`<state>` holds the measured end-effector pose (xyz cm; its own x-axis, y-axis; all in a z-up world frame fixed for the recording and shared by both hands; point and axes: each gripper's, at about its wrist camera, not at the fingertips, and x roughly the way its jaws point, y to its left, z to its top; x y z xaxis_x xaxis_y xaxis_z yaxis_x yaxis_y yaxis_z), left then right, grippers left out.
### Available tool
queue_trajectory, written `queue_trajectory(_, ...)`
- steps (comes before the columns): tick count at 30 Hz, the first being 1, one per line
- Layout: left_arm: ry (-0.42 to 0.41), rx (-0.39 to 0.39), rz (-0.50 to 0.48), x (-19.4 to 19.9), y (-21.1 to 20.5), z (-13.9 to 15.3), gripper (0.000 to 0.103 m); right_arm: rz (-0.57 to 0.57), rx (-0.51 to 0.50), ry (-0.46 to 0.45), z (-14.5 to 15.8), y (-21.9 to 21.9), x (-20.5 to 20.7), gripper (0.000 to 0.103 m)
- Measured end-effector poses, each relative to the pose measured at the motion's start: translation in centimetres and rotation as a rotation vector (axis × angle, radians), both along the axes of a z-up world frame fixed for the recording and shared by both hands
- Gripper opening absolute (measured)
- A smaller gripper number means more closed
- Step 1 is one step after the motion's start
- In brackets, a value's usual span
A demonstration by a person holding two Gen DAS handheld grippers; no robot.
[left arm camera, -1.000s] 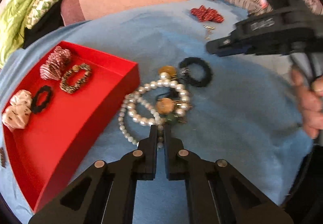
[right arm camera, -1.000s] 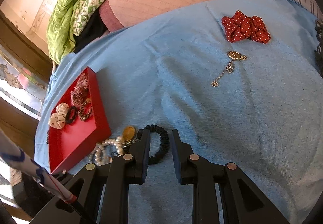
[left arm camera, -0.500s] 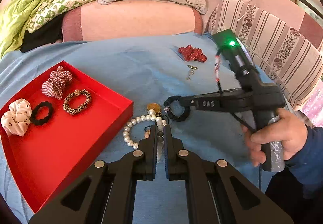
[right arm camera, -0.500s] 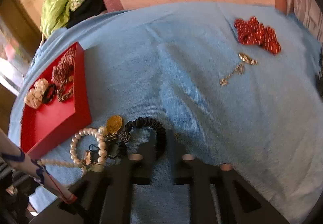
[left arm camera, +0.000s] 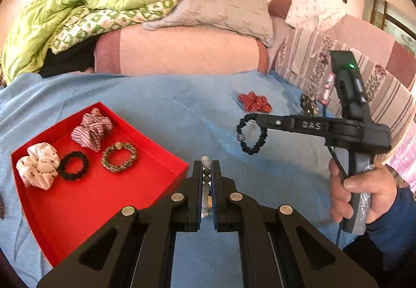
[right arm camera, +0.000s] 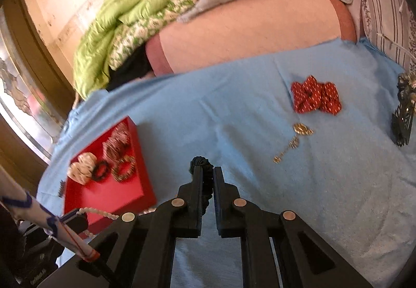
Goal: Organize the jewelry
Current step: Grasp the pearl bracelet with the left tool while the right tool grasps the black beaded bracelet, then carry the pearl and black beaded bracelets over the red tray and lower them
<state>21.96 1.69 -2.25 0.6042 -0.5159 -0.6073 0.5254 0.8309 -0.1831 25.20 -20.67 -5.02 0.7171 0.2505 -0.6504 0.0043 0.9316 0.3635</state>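
Note:
My left gripper (left arm camera: 206,171) is shut on a strand of grey and pearl beads (left arm camera: 205,159), held up just right of the red tray (left arm camera: 166,158). In the tray lie a white scrunchie (left arm camera: 37,168), a striped scrunchie (left arm camera: 91,129), a black hair tie (left arm camera: 72,166) and a beaded bracelet (left arm camera: 119,156). My right gripper (right arm camera: 206,171) is shut on a black scrunchie (right arm camera: 200,160), which hangs in the air as a loop (left arm camera: 249,150) in the left wrist view. The pearl strand (right arm camera: 101,211) trails at the lower left of the right wrist view.
A red dotted scrunchie (right arm camera: 314,98) and a gold chain with a pendant (right arm camera: 293,140) lie on the blue cloth (right arm camera: 234,106). A dark ornate piece (right arm camera: 403,119) sits at the right edge. Cushions and a green quilt (left arm camera: 78,7) are behind. A hand (left arm camera: 361,192) grips the right tool.
Both grippers have risen off the blue cloth. The left lifted the bead strand with it. The right closed on the black scrunchie and raised it.

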Motion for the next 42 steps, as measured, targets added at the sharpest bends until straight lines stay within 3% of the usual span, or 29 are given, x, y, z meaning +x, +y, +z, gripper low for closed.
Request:
queue_trajectory(23, 0.042, -0.009, 0.216, 2.7, 8.1, -0.3, 0.005, 0.142, 0.04, -0.071, 0.9, 6.7, 0.8, 0.009)
queue_trajectory(42, 0.121, -0.001, 0.353, 4.6, 13.1, -2.2, 0.005, 0.266, 0.123, 0.001, -2.1, 16.1, 3.8, 0.009)
